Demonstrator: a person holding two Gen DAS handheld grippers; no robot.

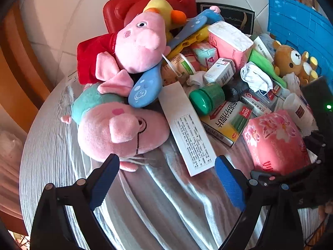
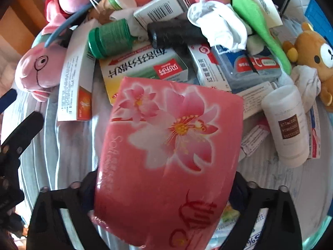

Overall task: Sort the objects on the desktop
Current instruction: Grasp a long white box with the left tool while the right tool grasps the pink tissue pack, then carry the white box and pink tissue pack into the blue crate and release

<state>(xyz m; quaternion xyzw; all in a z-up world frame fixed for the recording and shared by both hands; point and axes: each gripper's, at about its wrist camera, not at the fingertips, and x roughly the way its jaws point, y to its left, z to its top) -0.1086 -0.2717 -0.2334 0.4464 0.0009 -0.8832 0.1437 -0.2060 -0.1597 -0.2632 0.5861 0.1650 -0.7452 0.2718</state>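
**Right tool straddling the pink tissue pack, left tool empty**

Right tool (image 2: 164,189): jaws either side of the pink tissue pack (image 2: 166,150), close against its long sides. The wrapper shows no clear dent where they meet it, so I read it as bracketed, not yet clamped. No earlier view to compare against.

Pack sits at the near edge of the pile on the desk (image 1: 52,141), on the grey cloth (image 1: 166,198), its far end just beside the yellow-green medicine box (image 2: 143,66).

Handling, my judgement:
- Light, soft, squashy. Film wrapper is slick and will crumple before it resists.
- Grip across the narrow width near mid-length, as it is lined up now. An end grip would let it droop or pivot.
- Expect the sides to give inward; close until the film puckers. Not fragile.

Left tool (image 1: 166,177): jaws wide apart, nothing between them, over bare cloth, near the pink pig plush (image 1: 120,131) and the long white box (image 1: 187,129).

Further back:
- Green-capped bottle (image 2: 108,39) on its side: rigid, round, may roll.
- White bottle (image 2: 287,125), also lying down: same.
- Small cartons: stiff, light, easy flat faces.
- White rag (image 2: 220,27): limp, pinch anywhere.
- Brown bear plush (image 2: 314,56) at far right, blue crate (image 1: 299,29) behind it, red case (image 1: 149,4) at the back.
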